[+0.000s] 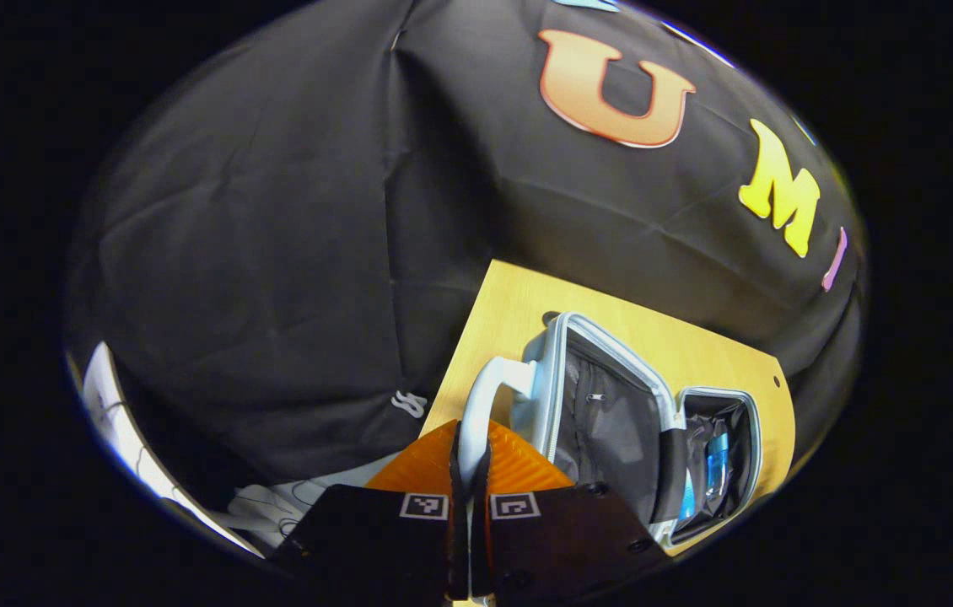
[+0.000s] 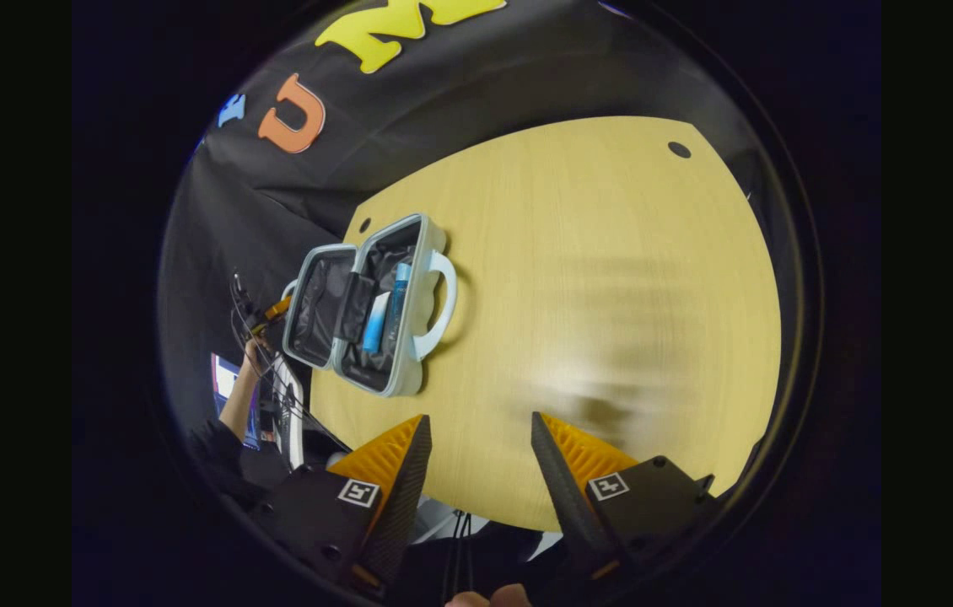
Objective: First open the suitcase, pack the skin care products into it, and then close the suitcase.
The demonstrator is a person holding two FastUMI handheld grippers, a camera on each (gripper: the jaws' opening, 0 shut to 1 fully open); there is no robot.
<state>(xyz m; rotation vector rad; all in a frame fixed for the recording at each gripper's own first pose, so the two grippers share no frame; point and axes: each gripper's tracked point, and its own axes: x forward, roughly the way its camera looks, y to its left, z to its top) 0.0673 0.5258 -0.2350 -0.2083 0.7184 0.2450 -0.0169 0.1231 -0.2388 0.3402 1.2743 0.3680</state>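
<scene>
We are in a recording booth, not a lived-in room: a black cloth wall [image 2: 460,93] hangs creased behind a bare, pale wooden table [image 2: 611,278] with small round holes near its far corners. To the left of the table in the right gripper view we see a tangle of cables [image 2: 261,354], a lit screen [image 2: 228,392] low down and a person's arm [image 2: 239,396] reaching up beside it. The only household thing on the table is a small open suitcase [image 2: 367,303] with blue tubes [image 2: 384,319] inside.
</scene>
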